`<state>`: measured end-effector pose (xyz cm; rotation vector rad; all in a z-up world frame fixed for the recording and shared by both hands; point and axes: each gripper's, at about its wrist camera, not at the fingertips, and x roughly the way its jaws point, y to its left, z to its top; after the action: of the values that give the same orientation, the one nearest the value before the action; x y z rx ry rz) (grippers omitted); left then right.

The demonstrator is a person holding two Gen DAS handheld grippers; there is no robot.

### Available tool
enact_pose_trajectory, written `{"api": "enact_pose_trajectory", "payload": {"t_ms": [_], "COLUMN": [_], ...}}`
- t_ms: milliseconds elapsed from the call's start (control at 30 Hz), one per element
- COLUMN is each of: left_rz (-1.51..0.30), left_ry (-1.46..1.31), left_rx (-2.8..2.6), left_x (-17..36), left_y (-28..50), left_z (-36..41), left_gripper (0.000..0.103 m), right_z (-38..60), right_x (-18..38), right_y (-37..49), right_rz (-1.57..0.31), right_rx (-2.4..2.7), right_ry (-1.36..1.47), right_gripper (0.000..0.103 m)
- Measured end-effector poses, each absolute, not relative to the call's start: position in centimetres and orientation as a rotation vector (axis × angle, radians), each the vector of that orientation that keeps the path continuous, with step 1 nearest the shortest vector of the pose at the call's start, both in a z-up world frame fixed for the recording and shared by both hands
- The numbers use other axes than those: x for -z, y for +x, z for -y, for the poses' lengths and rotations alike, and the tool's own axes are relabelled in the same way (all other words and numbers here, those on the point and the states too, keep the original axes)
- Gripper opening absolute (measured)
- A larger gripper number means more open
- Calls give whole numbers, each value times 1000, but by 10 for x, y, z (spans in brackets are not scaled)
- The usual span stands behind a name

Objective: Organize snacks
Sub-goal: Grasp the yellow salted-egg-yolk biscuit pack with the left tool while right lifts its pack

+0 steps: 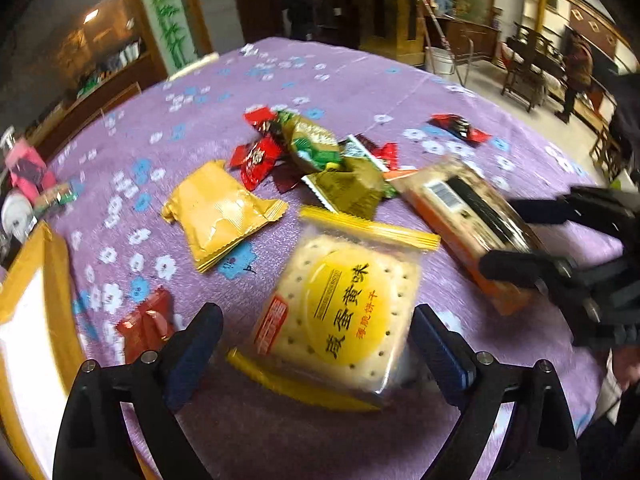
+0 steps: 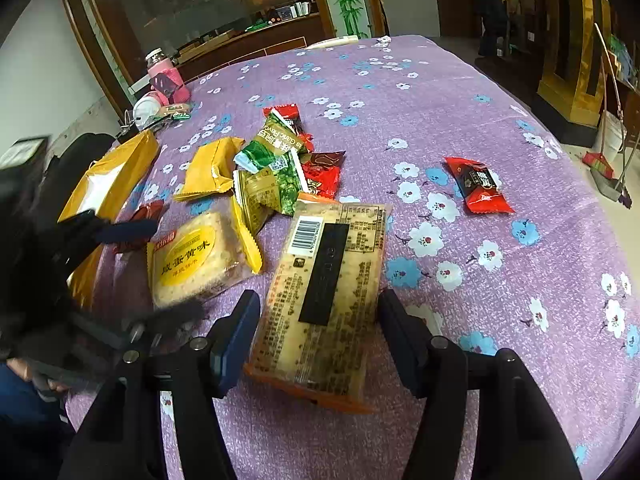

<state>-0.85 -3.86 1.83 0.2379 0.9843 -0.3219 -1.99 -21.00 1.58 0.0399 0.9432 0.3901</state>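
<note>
Snacks lie on a purple flowered tablecloth [image 1: 360,80]. My left gripper [image 1: 316,332] is open, its jaws on either side of a yellow-edged clear cracker pack [image 1: 340,312], also in the right wrist view [image 2: 196,256]. My right gripper [image 2: 318,320] is open around a long orange-edged biscuit pack [image 2: 320,304] that lies barcode up; it shows in the left wrist view [image 1: 468,220] with the right gripper [image 1: 516,236] around it. A pile of green and red packets [image 1: 312,148] lies beyond, next to a plain yellow packet [image 1: 216,212].
An open yellow box [image 2: 108,184] stands at the table's left edge, also in the left wrist view [image 1: 36,320]. A small red packet [image 1: 146,324] lies beside it. A lone red packet [image 2: 478,186] lies to the right. A pink bottle [image 2: 164,80] stands at the far left.
</note>
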Motion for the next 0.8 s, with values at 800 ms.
{"api": "enact_pose_trajectory", "payload": {"t_ms": [800], "left_rz": [-893], "left_ry": [79], "left_rx": [296], "left_x": [-44], "left_y": [-36], "left_z": [37], "left_gripper": [78], "right_z": [208], "right_x": [-28], "right_y": [-26], "right_rz": [-907], "right_rx": [-345], "right_ry": [38], "right_gripper": [55]}}
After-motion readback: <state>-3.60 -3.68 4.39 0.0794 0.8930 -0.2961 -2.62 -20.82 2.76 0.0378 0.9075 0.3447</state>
